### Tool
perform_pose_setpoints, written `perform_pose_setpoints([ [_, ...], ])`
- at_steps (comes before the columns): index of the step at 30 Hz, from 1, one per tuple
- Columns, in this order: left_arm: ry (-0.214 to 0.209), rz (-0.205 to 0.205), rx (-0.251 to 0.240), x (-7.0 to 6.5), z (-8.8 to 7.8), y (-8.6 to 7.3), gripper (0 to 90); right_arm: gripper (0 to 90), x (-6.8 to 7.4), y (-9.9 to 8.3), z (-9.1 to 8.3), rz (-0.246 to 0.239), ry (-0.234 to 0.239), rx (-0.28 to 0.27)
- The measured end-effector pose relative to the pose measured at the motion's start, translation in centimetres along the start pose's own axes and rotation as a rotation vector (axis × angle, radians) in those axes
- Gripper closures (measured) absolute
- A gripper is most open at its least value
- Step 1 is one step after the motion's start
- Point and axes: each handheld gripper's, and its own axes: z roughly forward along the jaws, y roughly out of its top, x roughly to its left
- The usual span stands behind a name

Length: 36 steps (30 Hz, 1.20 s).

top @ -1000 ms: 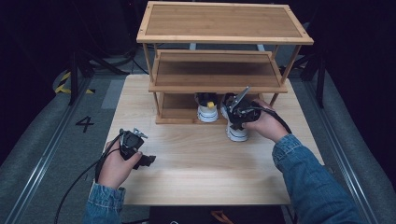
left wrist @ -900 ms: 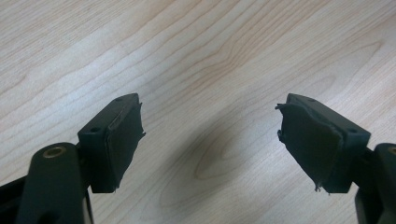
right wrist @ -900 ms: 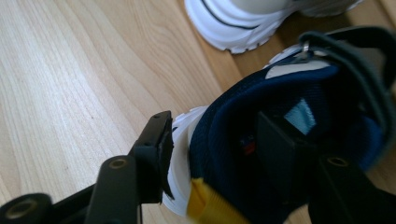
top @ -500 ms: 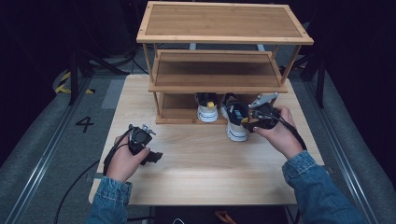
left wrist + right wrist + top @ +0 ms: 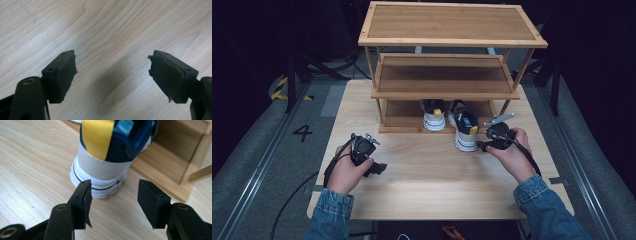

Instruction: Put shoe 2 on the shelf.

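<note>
Toe of near sneaker [image 5: 463,126] hidden under shelf rack [image 5: 447,91]; top cut off by right gripper view's upper edge. Second sneaker [image 5: 433,115] mostly hidden under rack, only heel visible. Right gripper [image 5: 482,146] jaw tips too small to judge in high view.

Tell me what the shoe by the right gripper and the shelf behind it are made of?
The shoe looks like dark blue woven fabric, with a ribbed yellow heel strap, a smooth leather-like white heel band and a rubbery-looking white sole. The shelf looks like light matte wood or bamboo: grain lines show on its boards.
</note>
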Motion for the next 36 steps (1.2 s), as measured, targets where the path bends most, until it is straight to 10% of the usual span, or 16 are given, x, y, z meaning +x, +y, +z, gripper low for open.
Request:
perform_pose_setpoints([
  [25,0.007,-0.030,0.003,0.5,-0.5,-1.6,21.5,49.9,-0.5,2.0,2.3,0.049,0.094,0.022],
  [36,0.005,-0.036,0.002,0.6,-0.4,-1.6,21.6,59.2,-0.7,3.5,3.3,0.053,0.042,-0.018],
])
